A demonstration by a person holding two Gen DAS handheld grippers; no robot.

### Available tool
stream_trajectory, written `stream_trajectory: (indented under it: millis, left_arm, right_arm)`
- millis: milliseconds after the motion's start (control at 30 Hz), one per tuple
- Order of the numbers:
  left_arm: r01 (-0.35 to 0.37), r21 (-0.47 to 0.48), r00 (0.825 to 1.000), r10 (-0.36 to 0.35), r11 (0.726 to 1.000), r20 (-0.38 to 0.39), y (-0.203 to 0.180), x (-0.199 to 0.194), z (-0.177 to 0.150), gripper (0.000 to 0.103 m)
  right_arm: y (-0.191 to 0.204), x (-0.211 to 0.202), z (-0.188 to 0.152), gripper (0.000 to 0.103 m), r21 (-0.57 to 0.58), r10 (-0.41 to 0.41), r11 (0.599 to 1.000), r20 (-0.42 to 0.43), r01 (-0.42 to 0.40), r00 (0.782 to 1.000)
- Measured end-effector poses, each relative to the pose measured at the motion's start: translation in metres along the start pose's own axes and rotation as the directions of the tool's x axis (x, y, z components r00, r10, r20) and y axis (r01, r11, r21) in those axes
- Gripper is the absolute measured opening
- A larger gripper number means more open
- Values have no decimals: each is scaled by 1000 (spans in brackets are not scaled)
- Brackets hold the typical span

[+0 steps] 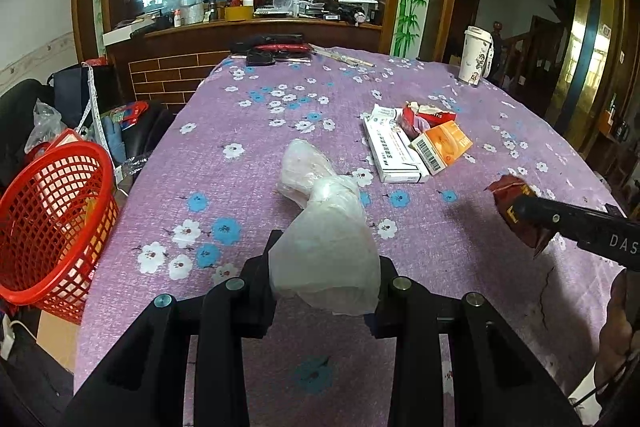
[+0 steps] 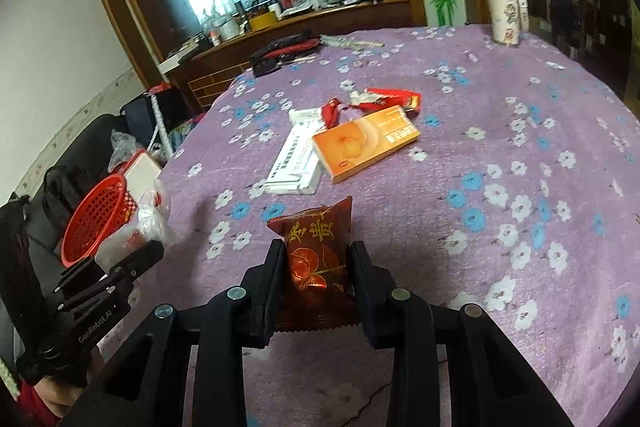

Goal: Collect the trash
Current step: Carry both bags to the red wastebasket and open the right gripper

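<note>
Left tool (image 1: 326, 263) pinching a crumpled plastic bag (image 1: 320, 211); right tool (image 2: 316, 267) pinching a dark-red snack packet (image 2: 316, 251). Neither yet in the red basket (image 1: 52, 219); cartons (image 1: 416, 143) remain on the desk (image 1: 248, 155).

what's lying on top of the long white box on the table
The orange box overlaps the white box's far end, with the torn red packet behind them. The white box's covered part is hidden.

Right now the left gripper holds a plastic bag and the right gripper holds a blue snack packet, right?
Not quite. The left gripper does hold the plastic bag, but the snack packet in the right gripper is dark red, not blue. The right wrist view shows it.
</note>
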State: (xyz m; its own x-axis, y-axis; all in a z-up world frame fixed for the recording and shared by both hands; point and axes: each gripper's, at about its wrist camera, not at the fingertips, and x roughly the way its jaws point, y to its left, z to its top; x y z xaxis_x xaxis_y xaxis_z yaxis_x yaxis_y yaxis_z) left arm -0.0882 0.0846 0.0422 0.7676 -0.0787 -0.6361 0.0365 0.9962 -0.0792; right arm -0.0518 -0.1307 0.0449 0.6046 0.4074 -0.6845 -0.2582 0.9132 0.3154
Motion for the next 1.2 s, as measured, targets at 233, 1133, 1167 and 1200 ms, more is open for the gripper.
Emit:
stream_trajectory:
  millis: [233, 1133, 1167, 1200]
  left_arm:
    - [-21, -31, 999, 22, 999, 37, 23, -20, 8, 33]
    - [-303, -276, 950, 311, 912, -15, 248, -61, 13, 35]
    - [-306, -289, 950, 310, 907, -35, 253, -55, 14, 37]
    - [-306, -301, 951, 308, 903, -43, 255, -53, 14, 43]
  right_arm:
    - [22, 1, 20, 35, -32, 58, 998, -28, -59, 998]
    - [314, 135, 73, 37, -306, 340, 865, -225, -398, 913]
    - [319, 143, 73, 40, -308, 336, 863, -242, -401, 910]
    - [320, 149, 73, 42, -305, 328, 866, -254, -397, 910]
